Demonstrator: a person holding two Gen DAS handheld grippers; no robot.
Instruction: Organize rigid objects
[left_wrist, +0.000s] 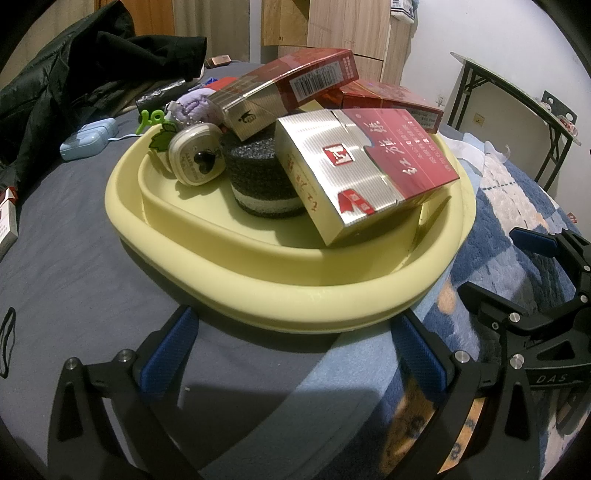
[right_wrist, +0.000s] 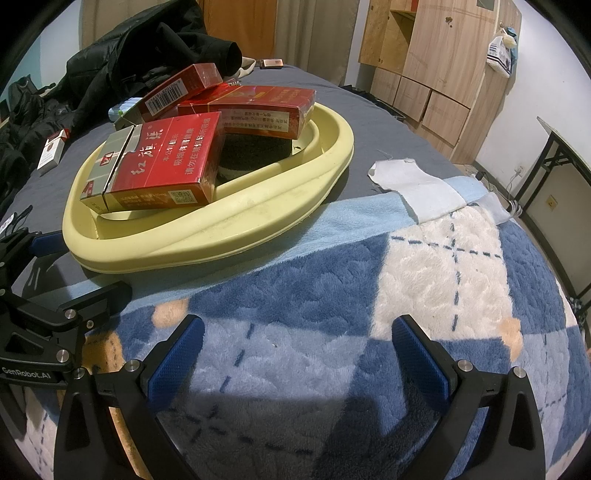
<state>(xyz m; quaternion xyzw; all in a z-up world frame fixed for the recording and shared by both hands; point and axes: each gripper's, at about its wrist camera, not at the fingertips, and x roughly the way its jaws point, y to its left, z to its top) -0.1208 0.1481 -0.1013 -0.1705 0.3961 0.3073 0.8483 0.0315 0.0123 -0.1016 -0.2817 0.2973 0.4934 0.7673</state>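
A pale yellow tray (left_wrist: 236, 269) sits on the bed and also shows in the right wrist view (right_wrist: 236, 218). It holds three red cigarette cartons (left_wrist: 369, 166) (right_wrist: 162, 162), a black foam cylinder (left_wrist: 255, 166), a round cream keychain (left_wrist: 197, 158) and a lilac plush (left_wrist: 195, 105). My left gripper (left_wrist: 295, 354) is open and empty just in front of the tray's near rim. My right gripper (right_wrist: 295, 350) is open and empty over the blue plaid blanket (right_wrist: 369, 295), right of the tray.
A cigarette pack (right_wrist: 53, 147) lies left of the tray on the grey sheet (left_wrist: 74, 240). A light blue case (left_wrist: 88, 138) and a black jacket (left_wrist: 74, 74) lie at the back left. A white cloth (right_wrist: 417, 184) lies to the tray's right. A folding table (left_wrist: 517, 107) stands beside the bed.
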